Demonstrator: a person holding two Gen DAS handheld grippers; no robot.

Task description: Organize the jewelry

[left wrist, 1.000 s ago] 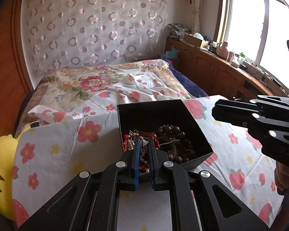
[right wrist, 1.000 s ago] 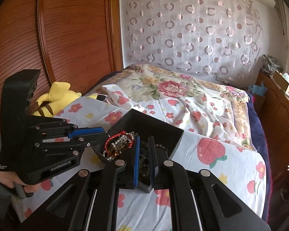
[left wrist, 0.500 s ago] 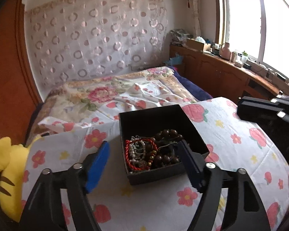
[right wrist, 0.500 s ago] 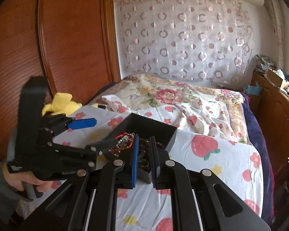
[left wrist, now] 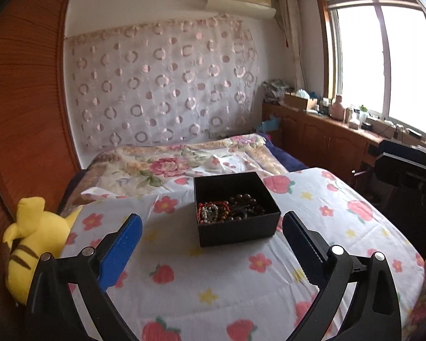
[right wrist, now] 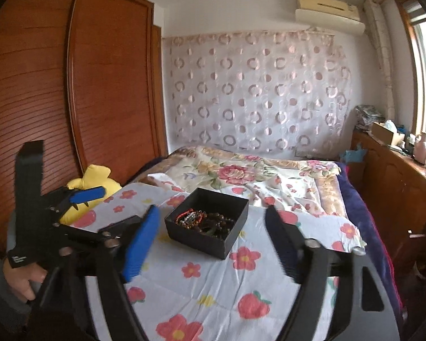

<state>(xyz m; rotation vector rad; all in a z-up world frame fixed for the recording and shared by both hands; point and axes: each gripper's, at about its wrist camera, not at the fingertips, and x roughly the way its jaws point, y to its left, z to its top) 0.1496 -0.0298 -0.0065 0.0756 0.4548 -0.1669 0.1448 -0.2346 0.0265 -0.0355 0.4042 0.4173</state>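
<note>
Jaws spread wide and empty on both left gripper and right gripper, short of black box holding beaded bracelets; approach from above, pinch one strand.

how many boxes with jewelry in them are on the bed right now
1. The black open box sits on the flowered sheet ahead of both open grippers, holding the tangled bead bracelets. No other box shows on the bed.
</note>
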